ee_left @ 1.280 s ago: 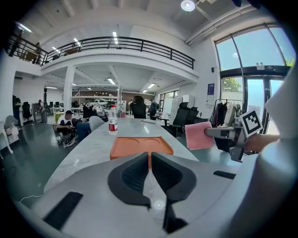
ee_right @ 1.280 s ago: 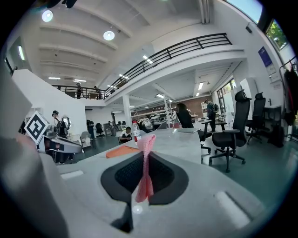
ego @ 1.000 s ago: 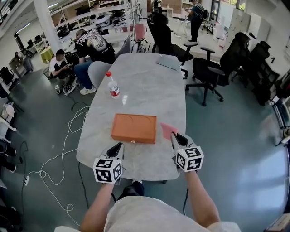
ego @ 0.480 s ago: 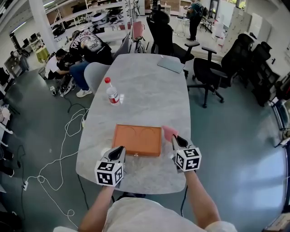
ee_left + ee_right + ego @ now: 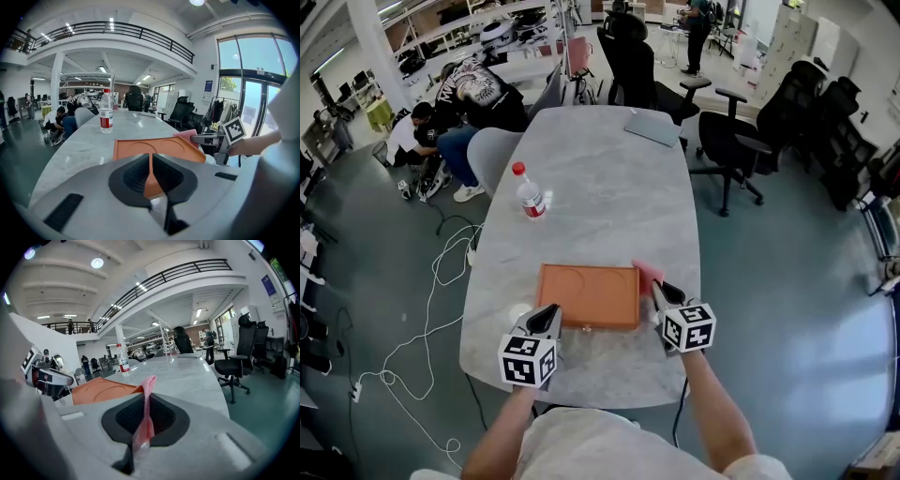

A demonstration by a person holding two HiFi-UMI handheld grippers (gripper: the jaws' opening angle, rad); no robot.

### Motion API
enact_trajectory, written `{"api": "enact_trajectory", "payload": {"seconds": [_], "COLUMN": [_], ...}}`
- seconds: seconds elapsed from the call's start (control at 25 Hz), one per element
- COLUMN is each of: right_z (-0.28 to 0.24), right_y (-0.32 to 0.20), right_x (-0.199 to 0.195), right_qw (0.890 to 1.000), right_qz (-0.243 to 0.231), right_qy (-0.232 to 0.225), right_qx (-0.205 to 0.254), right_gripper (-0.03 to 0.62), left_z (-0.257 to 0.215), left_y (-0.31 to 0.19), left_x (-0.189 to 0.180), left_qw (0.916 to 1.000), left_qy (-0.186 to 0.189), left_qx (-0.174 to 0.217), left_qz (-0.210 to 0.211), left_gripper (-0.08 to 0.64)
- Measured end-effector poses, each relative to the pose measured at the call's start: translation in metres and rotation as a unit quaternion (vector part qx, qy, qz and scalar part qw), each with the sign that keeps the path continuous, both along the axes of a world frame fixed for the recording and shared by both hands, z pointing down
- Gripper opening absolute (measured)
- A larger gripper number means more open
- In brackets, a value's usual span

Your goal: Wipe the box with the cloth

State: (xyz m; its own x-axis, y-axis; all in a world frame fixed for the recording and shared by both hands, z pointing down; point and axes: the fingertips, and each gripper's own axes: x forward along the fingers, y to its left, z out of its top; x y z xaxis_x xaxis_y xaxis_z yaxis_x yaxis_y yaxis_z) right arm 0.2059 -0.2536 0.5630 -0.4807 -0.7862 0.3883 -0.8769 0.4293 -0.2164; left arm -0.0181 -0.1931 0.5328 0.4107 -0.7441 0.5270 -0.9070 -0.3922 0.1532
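Box (image 5: 588, 295) — flat orange-brown, the same tone on top and front edge. Cloth (image 5: 649, 274): pale pink.

Surface (image 5: 600, 178): light grey with faint marbling.

Left tool (image 5: 549, 312) and right tool (image 5: 660, 291): pale grey bodies and black ribbed pads (image 5: 133, 176). Each carries a white cube (image 5: 525, 361) printed with black square markers.

Bottle (image 5: 528, 194): clear, with a red cap and a red-and-white label.

Floor (image 5: 787, 281): dull blue-grey — a white cable (image 5: 439, 269) loops across it. Chairs (image 5: 750, 141): black.
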Motion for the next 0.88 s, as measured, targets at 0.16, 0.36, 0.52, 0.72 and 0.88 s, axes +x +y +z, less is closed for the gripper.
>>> {"api": "enact_trajectory", "payload": {"seconds": [0.16, 0.36, 0.52, 0.72, 0.88], "right_z": [0.000, 0.002, 0.000, 0.002, 0.001], "right_y": [0.002, 0.012, 0.024, 0.034, 0.043], "right_x": [-0.005, -0.012, -0.017, -0.019, -0.019], "right_qw": [1.000, 0.999, 0.998, 0.998, 0.998], "right_qz": [-0.005, -0.013, -0.026, -0.035, -0.039], "right_qy": [-0.017, -0.045, -0.052, -0.053, -0.055], "right_qx": [-0.001, -0.009, -0.011, -0.013, -0.016], "right_gripper": [0.015, 0.015, 0.015, 0.015, 0.015], "left_z": [0.001, 0.001, 0.000, 0.000, -0.004], "left_y": [0.000, 0.007, 0.016, 0.024, 0.030], "left_x": [-0.002, -0.003, -0.002, 0.003, 0.005], "left_qw": [1.0000, 1.0000, 1.0000, 1.0000, 1.0000], "left_qy": [-0.001, 0.001, 0.000, -0.002, -0.002], "left_qx": [0.000, -0.001, -0.002, -0.002, 0.000], "left_qz": [0.001, -0.004, -0.006, -0.003, -0.005], "left_gripper": [0.026, 0.026, 0.026, 0.026, 0.026]}}
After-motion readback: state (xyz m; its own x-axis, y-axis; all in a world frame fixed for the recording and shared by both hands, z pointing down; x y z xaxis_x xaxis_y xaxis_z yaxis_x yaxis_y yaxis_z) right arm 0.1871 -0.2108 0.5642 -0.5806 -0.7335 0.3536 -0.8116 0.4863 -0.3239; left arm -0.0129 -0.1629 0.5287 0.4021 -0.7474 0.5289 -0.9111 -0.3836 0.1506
